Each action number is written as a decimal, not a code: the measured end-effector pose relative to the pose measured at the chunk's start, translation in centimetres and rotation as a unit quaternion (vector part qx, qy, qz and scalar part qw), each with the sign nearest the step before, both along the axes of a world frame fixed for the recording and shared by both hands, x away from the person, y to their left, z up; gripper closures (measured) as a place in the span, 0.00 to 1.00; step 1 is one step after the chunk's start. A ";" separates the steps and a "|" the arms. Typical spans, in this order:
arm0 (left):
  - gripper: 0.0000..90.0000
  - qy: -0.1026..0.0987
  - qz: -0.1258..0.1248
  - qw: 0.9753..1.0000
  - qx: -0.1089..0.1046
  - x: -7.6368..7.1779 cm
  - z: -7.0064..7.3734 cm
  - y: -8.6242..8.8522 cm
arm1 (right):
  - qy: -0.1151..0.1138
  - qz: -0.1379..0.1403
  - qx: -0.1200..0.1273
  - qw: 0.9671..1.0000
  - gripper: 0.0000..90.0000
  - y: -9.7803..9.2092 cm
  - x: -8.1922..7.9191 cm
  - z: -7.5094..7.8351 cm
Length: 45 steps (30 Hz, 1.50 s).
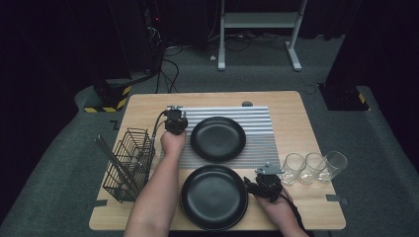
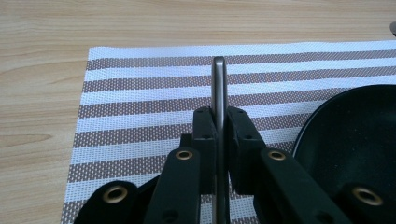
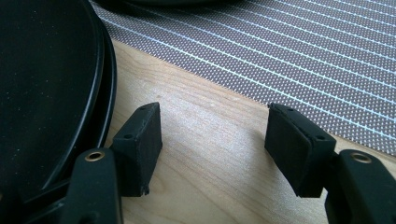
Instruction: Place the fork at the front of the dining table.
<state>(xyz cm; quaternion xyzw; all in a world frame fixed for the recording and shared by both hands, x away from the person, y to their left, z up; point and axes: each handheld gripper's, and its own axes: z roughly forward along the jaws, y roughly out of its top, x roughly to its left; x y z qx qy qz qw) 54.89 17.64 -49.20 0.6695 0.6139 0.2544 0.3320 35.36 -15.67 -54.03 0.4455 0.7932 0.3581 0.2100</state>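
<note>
Nearest, the right gripper (image 3: 212, 149) rests spread and empty beside the near plate (image 1: 214, 196). Farther off, the left gripper (image 2: 221, 126) clamps a metal utensil handle (image 2: 219, 88) above the striped placemat (image 2: 140, 116) — lower it flat, just left of the far plate (image 1: 218, 139), before letting go.

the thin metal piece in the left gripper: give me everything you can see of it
The slim grey metal utensil handle looks like brushed steel, flat and narrow with a rounded end. It stands edge-on, clamped between the left gripper jaws' black pads, and points out over the brown-and-white striped woven placemat, left of the black round plate. Its working end is hidden below the jaws, so the utensil type is unclear.
</note>
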 end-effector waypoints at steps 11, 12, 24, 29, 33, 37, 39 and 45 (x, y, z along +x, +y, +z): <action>0.92 0.004 0.001 1.000 0.003 0.0 -0.1 0.0 | 0.000 0.000 0.000 1.000 0.40 0.0 0.0 0.0; 0.91 0.005 0.002 1.000 0.004 0.0 -0.1 0.0 | 0.000 0.000 0.000 1.000 0.40 0.0 0.0 0.0; 0.87 -0.010 0.000 1.000 0.007 -0.3 0.4 -0.3 | 0.001 0.002 0.000 1.000 0.40 0.0 0.0 0.0; 0.87 -0.017 -0.005 1.000 0.017 -0.8 0.9 -0.7 | 0.000 0.002 -0.001 1.000 0.40 0.0 0.0 0.0; 0.93 -0.026 -0.010 0.999 0.024 -1.5 1.3 -1.0 | 0.001 0.002 0.000 1.000 0.40 0.0 0.0 0.0; 0.95 -0.038 -0.016 0.999 0.024 -2.3 1.7 -1.2 | 0.001 0.002 -0.001 1.000 0.40 0.0 0.0 0.0; 0.95 -0.041 -0.019 0.999 0.028 -2.8 1.8 -1.3 | 0.001 0.001 0.000 1.000 0.40 0.0 0.0 0.0; 0.92 -0.050 -0.030 0.998 0.029 -4.8 1.5 -2.0 | 0.000 0.002 -0.001 1.000 0.40 0.0 0.0 0.0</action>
